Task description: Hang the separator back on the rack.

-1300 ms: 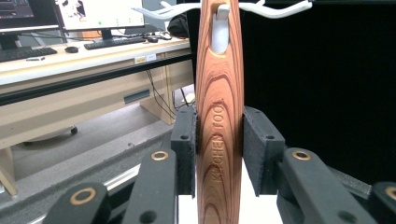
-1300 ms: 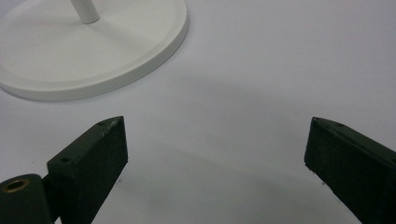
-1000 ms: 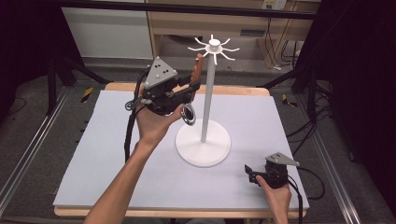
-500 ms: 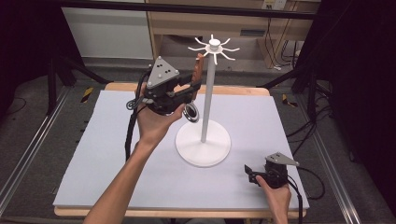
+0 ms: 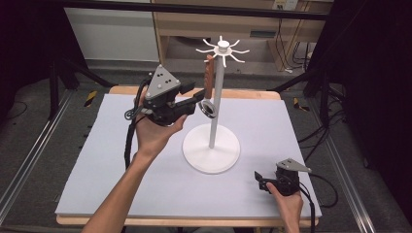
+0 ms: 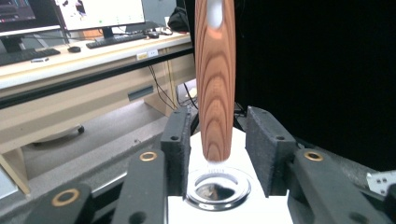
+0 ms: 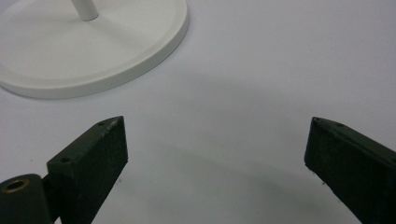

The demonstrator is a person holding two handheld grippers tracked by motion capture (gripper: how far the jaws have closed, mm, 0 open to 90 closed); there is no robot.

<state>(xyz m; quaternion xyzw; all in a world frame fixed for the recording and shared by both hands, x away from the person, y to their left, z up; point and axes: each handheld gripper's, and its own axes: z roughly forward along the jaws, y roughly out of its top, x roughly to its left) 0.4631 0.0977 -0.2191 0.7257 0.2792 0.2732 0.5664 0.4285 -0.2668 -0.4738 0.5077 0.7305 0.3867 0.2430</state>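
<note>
High view shows the wooden-handled utensil (image 5: 209,77) hanging upright from a hook of the white stand (image 5: 212,150) at upper centre, its long axis vertical between the opening, no longer pressing jaws of the left gripper (image 5: 198,101), the nearer one

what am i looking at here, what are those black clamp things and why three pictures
A person sits at a table holding a hand-operated gripper in each hand. One picture looks down from above; the other two come from cameras riding on each gripper. On the table stands a white hook stand. A wooden-handled utensil with a metal ring end hangs from one hook. The left gripper has its fingers on either side of the handle, and they are opening, with gaps showing. The right gripper rests low near the table's corner, fingers wide apart, holding nothing.
</note>
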